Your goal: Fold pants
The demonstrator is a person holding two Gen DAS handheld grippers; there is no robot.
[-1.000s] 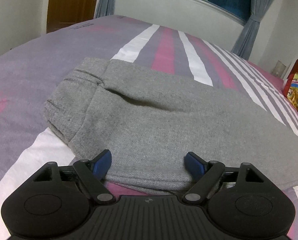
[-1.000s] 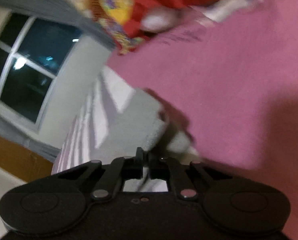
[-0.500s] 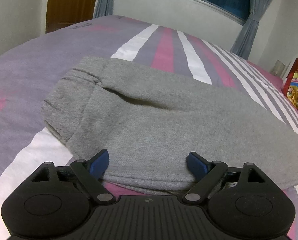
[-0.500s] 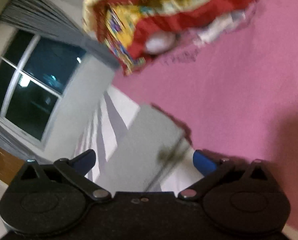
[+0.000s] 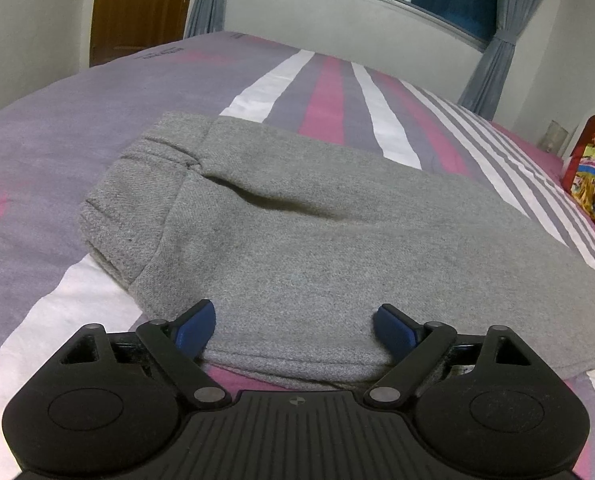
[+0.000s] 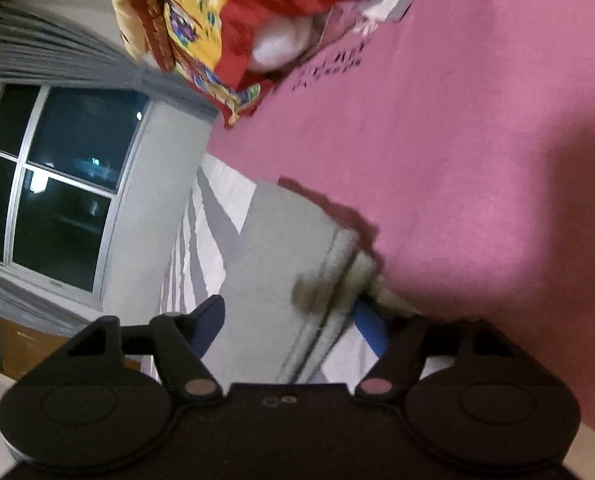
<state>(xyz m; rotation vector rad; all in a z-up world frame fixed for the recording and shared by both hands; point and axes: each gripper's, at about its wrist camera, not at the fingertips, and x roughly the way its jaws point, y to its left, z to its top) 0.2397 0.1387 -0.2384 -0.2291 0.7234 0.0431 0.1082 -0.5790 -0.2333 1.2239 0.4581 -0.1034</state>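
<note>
Grey sweatpants (image 5: 297, 220) lie folded lengthwise on the striped bed, waistband at the left. My left gripper (image 5: 293, 326) stands open at their near edge, with its blue fingertips (image 5: 195, 326) wide apart on the fabric and not pinching it. In the tilted right wrist view, the leg end of the pants (image 6: 273, 248) runs between the fingers of my right gripper (image 6: 289, 326). Its jaws are closing around the stitched cuff (image 6: 337, 280), and the right pad sits against the cuff's edge. The left pad stands just beside the cloth.
The bed sheet (image 5: 329, 92) has purple, pink and white stripes and turns plain pink (image 6: 457, 160) at the right. A red and yellow patterned blanket (image 6: 217, 20) lies bunched at the bed's far right (image 5: 593, 176). Behind the bed are a wooden door (image 5: 137, 4), a dark window and grey curtains.
My right gripper went from shut to wide open, then narrowed around the cuff while rolling and sinking a little. The left gripper's jaws spread slightly; the pants lie flatter.
</note>
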